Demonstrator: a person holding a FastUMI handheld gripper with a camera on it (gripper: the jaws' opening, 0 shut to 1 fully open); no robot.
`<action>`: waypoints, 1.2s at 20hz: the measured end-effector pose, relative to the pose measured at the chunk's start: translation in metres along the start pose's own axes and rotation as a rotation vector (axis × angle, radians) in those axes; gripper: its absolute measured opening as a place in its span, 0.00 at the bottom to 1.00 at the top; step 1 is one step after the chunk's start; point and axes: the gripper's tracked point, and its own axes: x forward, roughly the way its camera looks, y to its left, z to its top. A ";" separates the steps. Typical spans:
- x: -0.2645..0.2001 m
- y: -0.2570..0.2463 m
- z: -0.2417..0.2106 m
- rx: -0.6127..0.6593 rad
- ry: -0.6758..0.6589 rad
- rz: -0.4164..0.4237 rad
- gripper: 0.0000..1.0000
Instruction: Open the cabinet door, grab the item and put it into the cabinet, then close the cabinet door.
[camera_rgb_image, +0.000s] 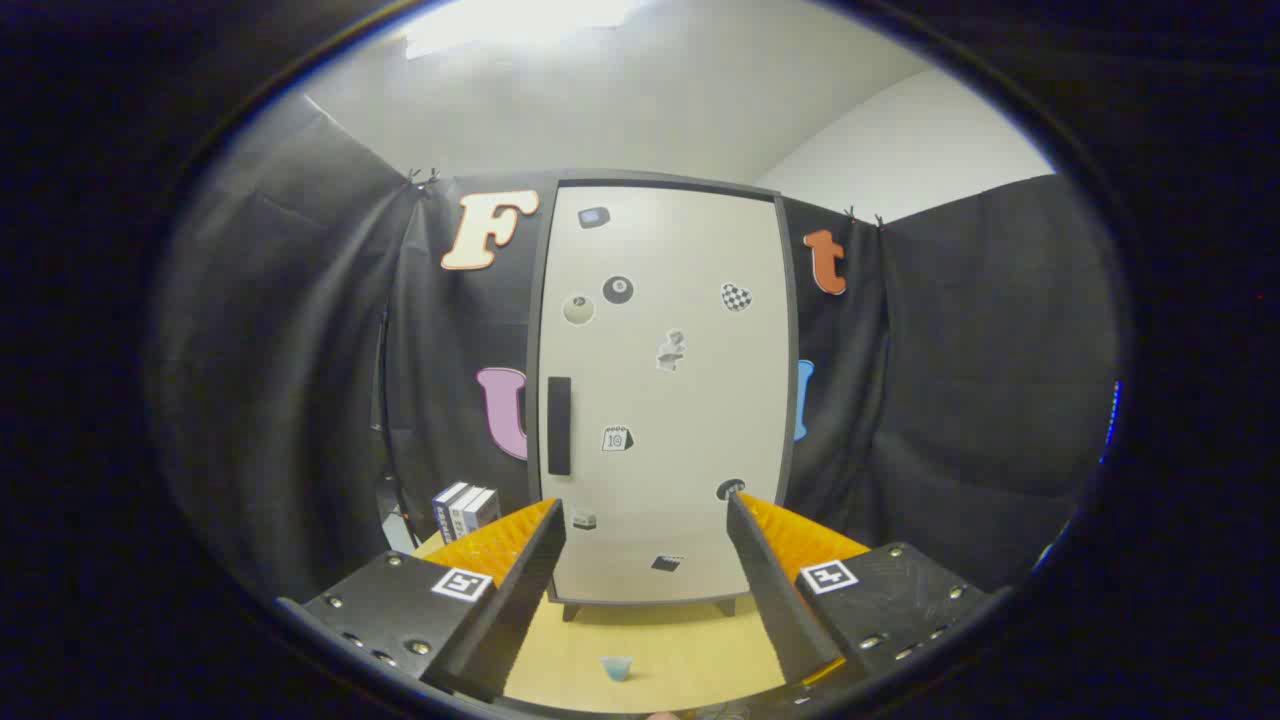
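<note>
Facing shut cabinet door (665, 400), tongs (645, 520) spread w/ nothing between, handle (559, 425) beyond.

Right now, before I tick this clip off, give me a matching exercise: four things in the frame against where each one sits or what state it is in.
Things:
1. cabinet door
2. door handle
3. small blue item
4. boxes

Places or states:
A. on the table between the fingers, short of the cabinet
B. shut, with stickers on it
C. standing beside the cabinet, on the handle's side
D. dark upright bar near one edge of the door

Pairs: 1-B, 2-D, 3-A, 4-C.

The gripper is open and holds nothing.
</note>
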 end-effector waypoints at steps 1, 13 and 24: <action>0.003 -0.004 0.001 0.013 0.002 -0.008 0.96; 0.025 -0.008 0.001 0.023 0.026 -0.006 0.96; 0.068 0.020 -0.013 0.024 0.064 0.040 0.96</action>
